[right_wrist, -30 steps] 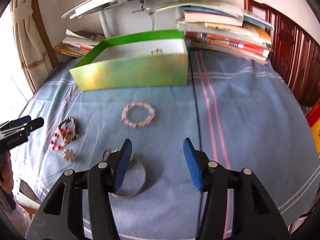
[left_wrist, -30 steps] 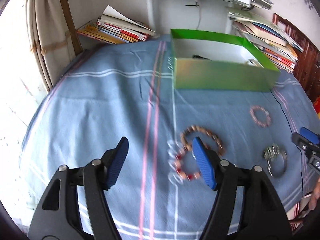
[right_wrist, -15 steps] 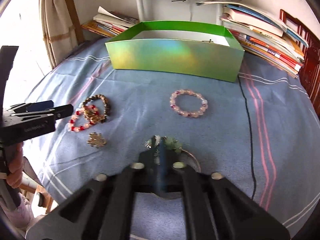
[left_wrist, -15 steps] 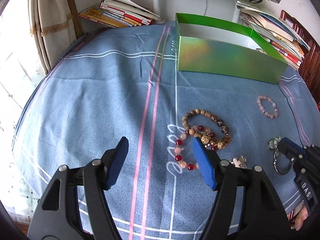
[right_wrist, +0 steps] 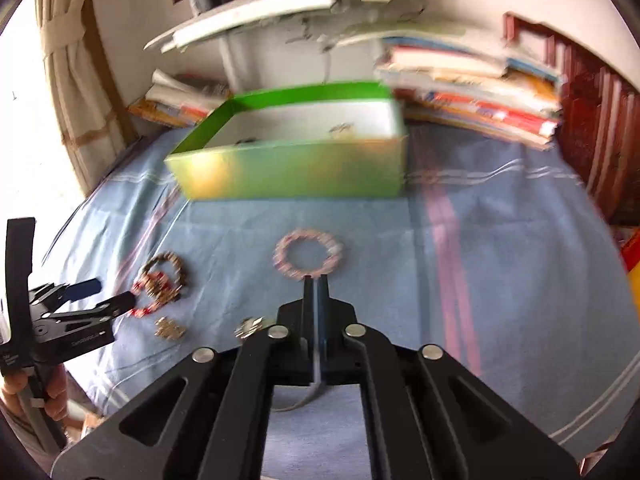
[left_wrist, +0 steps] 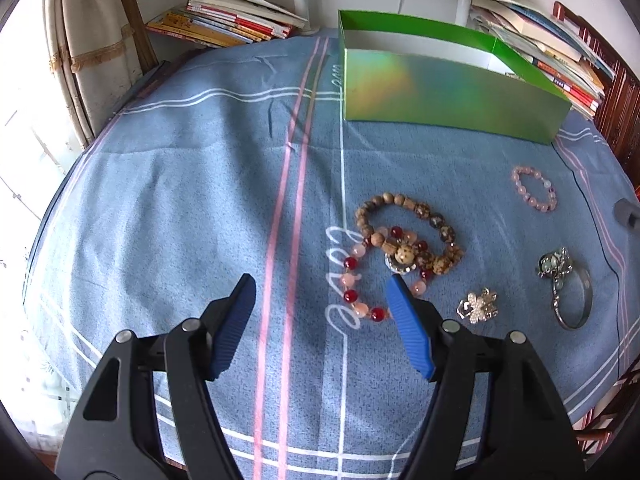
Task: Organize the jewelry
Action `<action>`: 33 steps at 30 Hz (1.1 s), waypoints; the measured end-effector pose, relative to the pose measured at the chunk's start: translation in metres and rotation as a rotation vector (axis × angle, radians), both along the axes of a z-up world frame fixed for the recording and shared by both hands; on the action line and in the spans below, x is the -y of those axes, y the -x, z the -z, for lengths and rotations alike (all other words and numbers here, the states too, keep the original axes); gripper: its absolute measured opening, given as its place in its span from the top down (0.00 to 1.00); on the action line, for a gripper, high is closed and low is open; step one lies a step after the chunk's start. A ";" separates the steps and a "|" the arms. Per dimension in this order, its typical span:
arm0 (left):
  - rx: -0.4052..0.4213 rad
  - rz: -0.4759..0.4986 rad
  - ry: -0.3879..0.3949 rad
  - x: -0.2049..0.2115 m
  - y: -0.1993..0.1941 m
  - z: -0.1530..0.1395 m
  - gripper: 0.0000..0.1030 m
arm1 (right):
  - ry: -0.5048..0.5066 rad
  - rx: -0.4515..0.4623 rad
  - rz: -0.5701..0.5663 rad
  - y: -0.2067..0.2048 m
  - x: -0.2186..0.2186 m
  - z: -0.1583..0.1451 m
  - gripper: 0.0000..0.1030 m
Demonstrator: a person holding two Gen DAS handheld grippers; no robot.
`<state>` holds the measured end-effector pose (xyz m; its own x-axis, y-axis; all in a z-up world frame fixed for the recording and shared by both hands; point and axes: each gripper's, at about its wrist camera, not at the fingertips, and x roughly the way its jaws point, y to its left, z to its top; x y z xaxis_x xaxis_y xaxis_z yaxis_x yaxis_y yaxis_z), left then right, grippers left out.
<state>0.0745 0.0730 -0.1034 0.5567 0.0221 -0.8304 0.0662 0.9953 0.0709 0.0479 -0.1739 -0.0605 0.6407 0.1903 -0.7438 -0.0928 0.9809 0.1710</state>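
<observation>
On the blue cloth lie a brown bead bracelet [left_wrist: 404, 216], a red and pink bead bracelet [left_wrist: 360, 280] tangled with it, a silver flower brooch [left_wrist: 478, 306], a pink bracelet [left_wrist: 534, 188] and a silver bangle with a green charm [left_wrist: 572, 284]. My left gripper [left_wrist: 320, 304] is open just short of the red bracelet. My right gripper [right_wrist: 316, 280] is shut on the silver bangle [right_wrist: 316, 376], whose metal edge shows between the jaws, with its charm [right_wrist: 250, 326] at the left. The green box [right_wrist: 296, 160] stands behind.
Stacks of books [left_wrist: 224, 20] lie at the back left and the back right [right_wrist: 476, 92]. A curtain [left_wrist: 80, 60] hangs at the left. A white stand base [right_wrist: 280, 4] sits behind the box. The table edge is near at the front.
My right gripper has closed on the silver bangle and lifted, the view swinging toward the box. My left gripper has drawn nearer the red bracelet and stayed open.
</observation>
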 end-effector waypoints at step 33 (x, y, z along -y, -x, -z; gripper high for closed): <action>-0.034 0.025 -0.005 0.005 -0.002 0.008 0.28 | -0.089 0.014 0.078 -0.008 0.039 0.000 0.97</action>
<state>0.0760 0.0680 -0.1116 0.5286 0.0126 -0.8488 0.0940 0.9929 0.0732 0.0561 -0.2132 -0.0606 0.6666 0.2044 -0.7169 -0.0198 0.9662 0.2571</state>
